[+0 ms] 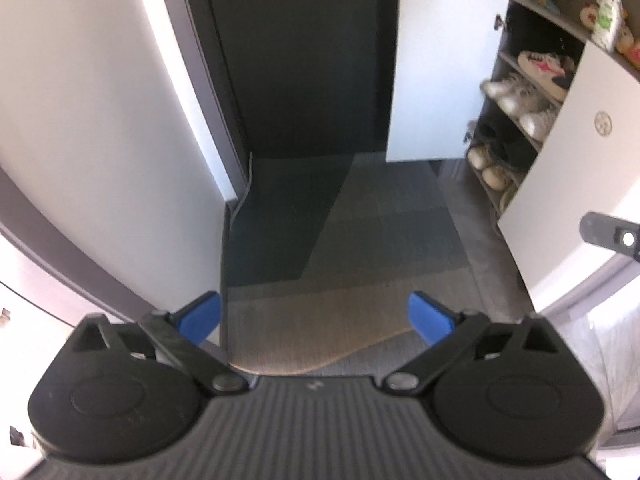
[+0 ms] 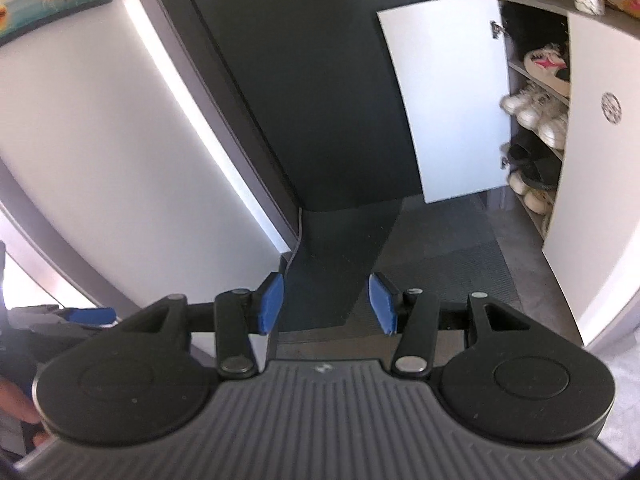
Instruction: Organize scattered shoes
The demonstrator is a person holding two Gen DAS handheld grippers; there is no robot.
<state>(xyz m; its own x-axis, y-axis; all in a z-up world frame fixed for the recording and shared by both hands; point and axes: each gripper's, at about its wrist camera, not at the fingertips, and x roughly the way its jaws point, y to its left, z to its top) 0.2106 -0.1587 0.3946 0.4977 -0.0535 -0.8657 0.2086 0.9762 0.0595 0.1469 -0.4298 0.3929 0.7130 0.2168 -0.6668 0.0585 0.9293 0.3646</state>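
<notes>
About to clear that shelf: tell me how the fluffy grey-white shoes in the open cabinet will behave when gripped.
The fluffy grey-white shoes look soft-furred, so they would likely squash between the pads and feel light. The fur may slip, so a pinch on the rim or sole seems safer. They sit crowded together, so pulling one could drag its neighbour.

the right gripper [image 2: 326,304] fills the foreground, its blue pads [image 2: 271,303] parted with nothing between them, pointing down at a dark mat [image 2: 340,240] on the floor. ahead stands a dark door [image 2: 304,80]. to the right, a white cabinet [image 2: 600,200] has one door [image 2: 448,96] swung open, showing shelves of shoes: pale slippers [image 2: 546,62] on top, white sneakers [image 2: 536,114] below, dark shoes [image 2: 532,160] under those, cream shoes [image 2: 528,194] lowest. at the left edge, part of the left gripper [image 2: 86,315] and a hand [image 2: 16,402] show.
</notes>
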